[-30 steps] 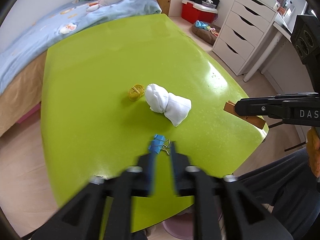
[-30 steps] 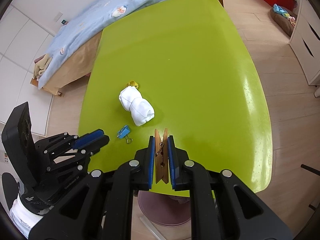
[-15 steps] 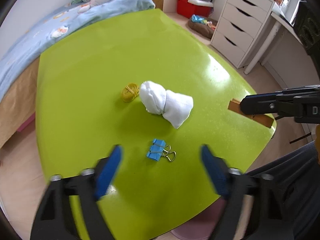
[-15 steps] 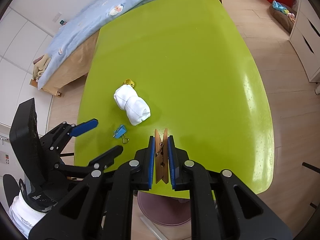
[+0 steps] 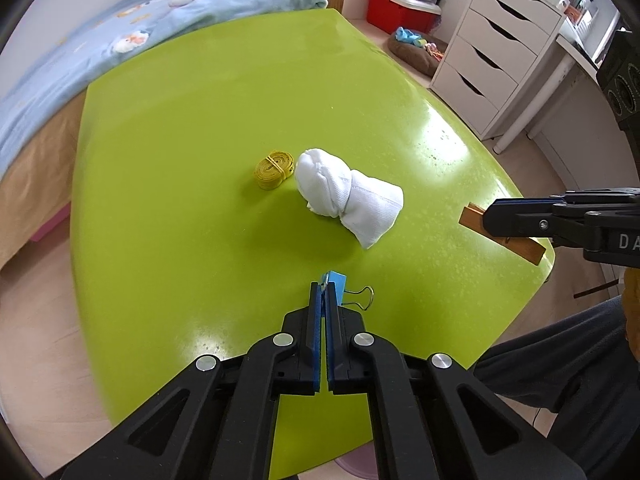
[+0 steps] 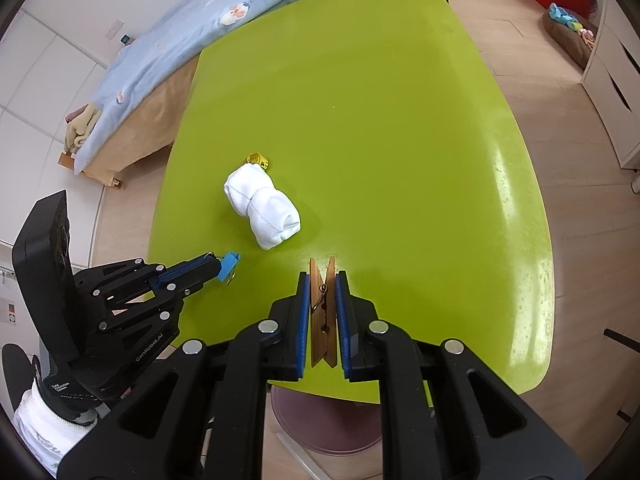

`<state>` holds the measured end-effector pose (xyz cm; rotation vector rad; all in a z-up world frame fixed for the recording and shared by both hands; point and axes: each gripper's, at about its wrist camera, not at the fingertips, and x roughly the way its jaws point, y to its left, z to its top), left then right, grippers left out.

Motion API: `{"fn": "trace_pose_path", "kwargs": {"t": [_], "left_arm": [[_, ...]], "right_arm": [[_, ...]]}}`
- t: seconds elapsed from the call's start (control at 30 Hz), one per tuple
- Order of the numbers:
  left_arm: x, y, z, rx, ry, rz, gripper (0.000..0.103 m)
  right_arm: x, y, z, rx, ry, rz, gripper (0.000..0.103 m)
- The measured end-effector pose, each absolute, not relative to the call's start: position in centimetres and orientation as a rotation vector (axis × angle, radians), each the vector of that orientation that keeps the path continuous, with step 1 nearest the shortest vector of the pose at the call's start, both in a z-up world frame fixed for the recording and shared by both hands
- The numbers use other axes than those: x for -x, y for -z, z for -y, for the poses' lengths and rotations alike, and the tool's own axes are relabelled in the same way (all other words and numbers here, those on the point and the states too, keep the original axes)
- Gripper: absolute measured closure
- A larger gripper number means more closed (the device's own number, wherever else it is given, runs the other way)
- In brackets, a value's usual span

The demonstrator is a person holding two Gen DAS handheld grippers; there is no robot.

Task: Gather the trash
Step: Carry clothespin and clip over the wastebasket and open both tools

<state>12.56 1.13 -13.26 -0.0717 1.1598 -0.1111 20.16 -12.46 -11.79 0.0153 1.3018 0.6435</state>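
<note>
Nearest in the left wrist view, the left gripper is clamped on the blue binder clip, pinching its body edge-on near the fingertips, with the wire handle sticking out to the right. The hold looks shallow, so the clip should be lifted straight up and carried level, without twisting, or it may slip from the pads. The right gripper is closed on a wooden clothespin, held upright between its pads above the near edge of the green table. Below that edge a pinkish round bin shows on the floor, probably where both pieces go; each should be released only once it is clear of the table rim.

Farther out, near the table's middle, lies a rolled white sock, and just beyond it to the left, almost touching, a coiled yellow measuring tape. Neither blocks the way to the bin. A bed with a blue blanket stands at the far left, a white drawer unit at the far right.
</note>
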Motion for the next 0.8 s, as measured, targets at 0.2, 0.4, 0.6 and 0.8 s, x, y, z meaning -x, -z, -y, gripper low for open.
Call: {"fn": "trace_pose_path", "kwargs": {"t": [0.2,0.4,0.6,0.8], "left_arm": [[-11.0,10.7,-1.4,0.095,0.099,-1.118,0.102],[-8.3,7.4,-0.9,0.093,0.098,-1.057,0.102],[-5.0,4.9,0.2,0.089,0.112,-1.007,0.102],[-1.6,3.2,1.1,0.087,0.127,-0.972,0.102]], "right_arm": [[-19.3,10.9,12.0,0.022,-0.653,-1.271,0.091],[-17.3,8.6,11.7,0.107,-0.675,-1.197,0.091],[-14.3,6.3,12.5,0.180,-0.698,-1.118,0.091],[-11.0,4.9,13.6,0.242,-0.718,-1.063,0.091]]}}
